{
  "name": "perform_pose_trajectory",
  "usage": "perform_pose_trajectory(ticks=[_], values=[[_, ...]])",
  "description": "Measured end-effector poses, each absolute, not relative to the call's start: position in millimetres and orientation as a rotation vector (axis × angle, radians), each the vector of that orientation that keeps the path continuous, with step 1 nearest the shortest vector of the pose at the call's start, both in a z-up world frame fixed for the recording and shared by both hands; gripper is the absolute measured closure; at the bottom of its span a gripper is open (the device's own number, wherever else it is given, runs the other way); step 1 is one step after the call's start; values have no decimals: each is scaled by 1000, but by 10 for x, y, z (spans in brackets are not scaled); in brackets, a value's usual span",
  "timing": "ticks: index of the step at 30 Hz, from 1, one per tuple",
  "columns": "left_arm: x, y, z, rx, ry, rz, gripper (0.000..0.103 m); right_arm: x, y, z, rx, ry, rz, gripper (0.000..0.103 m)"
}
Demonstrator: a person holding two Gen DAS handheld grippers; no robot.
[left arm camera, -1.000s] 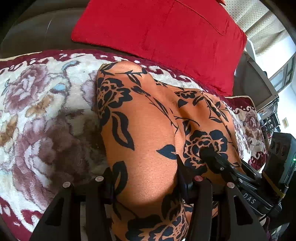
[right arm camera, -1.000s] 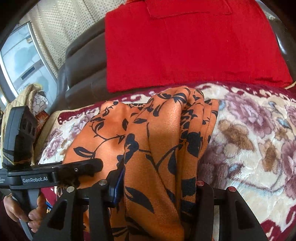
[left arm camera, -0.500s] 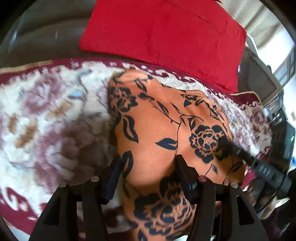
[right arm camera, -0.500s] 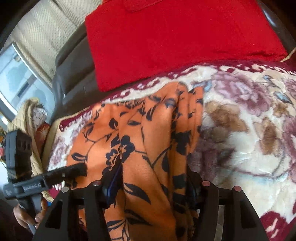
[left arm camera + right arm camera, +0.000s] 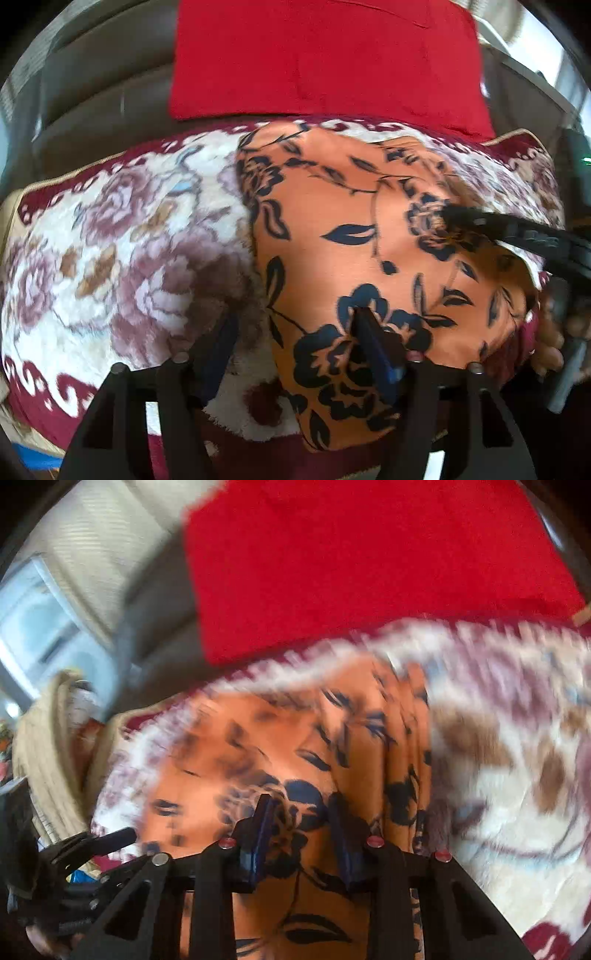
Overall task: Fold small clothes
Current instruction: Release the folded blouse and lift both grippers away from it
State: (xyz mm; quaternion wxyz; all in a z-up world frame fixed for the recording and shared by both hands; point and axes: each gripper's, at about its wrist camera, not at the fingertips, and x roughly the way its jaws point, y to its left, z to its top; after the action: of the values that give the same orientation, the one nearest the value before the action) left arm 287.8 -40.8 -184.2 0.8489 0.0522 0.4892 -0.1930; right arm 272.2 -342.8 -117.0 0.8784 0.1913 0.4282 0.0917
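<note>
An orange garment with black flowers (image 5: pixel 351 229) lies folded on a floral blanket (image 5: pixel 122 240). My left gripper (image 5: pixel 295 332) is open at the garment's near left edge; its right finger (image 5: pixel 373 343) rests on the cloth and its left finger (image 5: pixel 218 343) is over the blanket. My right gripper (image 5: pixel 299 823) stands with its jaws narrowed around a fold of the same garment (image 5: pixel 258 746); the view is blurred. The right gripper also shows in the left wrist view (image 5: pixel 454 218), its tip on the garment's right side. The left gripper shows in the right wrist view (image 5: pixel 118 836).
A red cushion (image 5: pixel 325 55) leans on the dark sofa back (image 5: pixel 92 81) behind the blanket. A beige cloth (image 5: pixel 44 738) lies at the sofa's end. A window (image 5: pixel 33 620) is beyond it.
The left gripper has let go of the garment and drawn back toward the near left. The garment now lies flatter. The right gripper's jaws have narrowed on the cloth while moving.
</note>
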Motion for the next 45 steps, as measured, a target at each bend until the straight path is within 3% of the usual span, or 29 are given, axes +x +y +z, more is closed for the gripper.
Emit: perform_pose_trajectory(ticks=[8, 11, 15, 26, 30, 45], values=[[2609, -345, -1532, 106, 924, -431, 33, 2308, -3186, -847, 159, 772, 96, 70], [2555, -404, -1643, 171, 939, -410, 33, 2066, -3048, -739, 34, 688, 45, 70], [2591, -422, -1799, 154, 990, -405, 33, 2100, -2978, -1051, 29, 837, 46, 70], [2173, -244, -1019, 155, 771, -397, 31, 1791, -2809, -580, -72, 747, -28, 70], [1998, -176, -761, 148, 694, -372, 19, 1589, -2735, -302, -92, 693, -52, 70], [1486, 35, -180, 182, 536, -259, 15, 1003, -2574, 353, -131, 548, -104, 70]])
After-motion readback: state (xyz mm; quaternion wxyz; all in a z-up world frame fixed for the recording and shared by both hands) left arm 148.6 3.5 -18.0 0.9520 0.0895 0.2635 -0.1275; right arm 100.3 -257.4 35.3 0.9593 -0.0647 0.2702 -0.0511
